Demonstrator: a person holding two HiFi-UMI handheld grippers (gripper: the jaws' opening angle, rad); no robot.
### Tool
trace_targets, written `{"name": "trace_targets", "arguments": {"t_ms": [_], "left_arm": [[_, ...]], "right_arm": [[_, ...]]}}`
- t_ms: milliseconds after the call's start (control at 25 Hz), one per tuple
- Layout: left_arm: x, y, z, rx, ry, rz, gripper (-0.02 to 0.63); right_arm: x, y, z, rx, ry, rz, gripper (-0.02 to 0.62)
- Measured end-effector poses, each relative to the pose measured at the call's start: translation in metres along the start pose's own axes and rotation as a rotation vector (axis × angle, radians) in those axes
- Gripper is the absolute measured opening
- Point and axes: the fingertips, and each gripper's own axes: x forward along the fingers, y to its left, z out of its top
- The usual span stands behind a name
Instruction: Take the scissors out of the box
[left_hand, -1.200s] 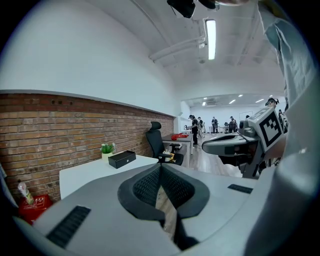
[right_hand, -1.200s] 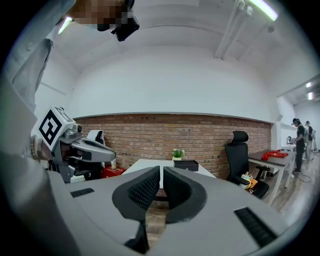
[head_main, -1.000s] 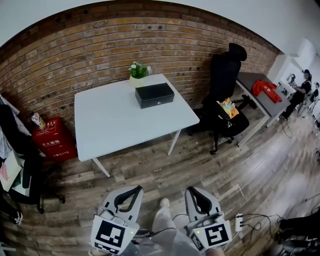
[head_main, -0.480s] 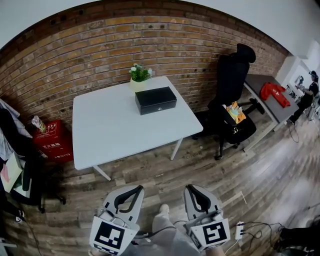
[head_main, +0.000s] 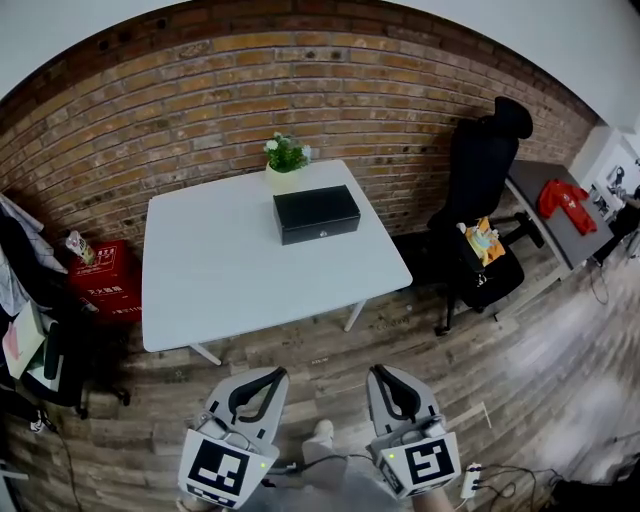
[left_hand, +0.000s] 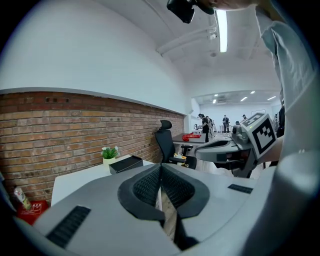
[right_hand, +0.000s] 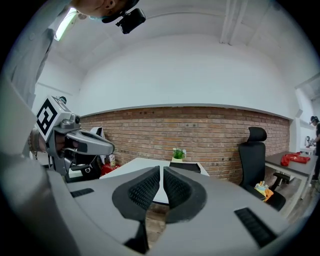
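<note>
Matt blk box (head_main: 316, 214), smooth wht table (head_main: 230, 280), wood floor (head_main: 420, 345), rough brick wall (head_main: 200, 90).

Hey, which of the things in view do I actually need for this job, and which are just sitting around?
For the job: black box, closed, on the white table; left gripper and right gripper, both shut and empty. No scissors visible.

Just lying about: potted plant, black office chair, red cabinet.

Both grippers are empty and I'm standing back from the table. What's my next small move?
Probably step toward the table until the black box is within reach: its lid looks closed, and the left gripper and right gripper are shut, low over the floor, well short of it.
</note>
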Motion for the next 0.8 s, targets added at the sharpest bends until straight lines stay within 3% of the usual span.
{"name": "trace_targets", "arguments": {"t_ms": [800], "left_arm": [[0.101,0.022,0.03,-0.036,-0.027,0.143,0.015]], "right_arm": [[0.072,-0.095,0.011,-0.04,-0.009,0.127,0.051]]}}
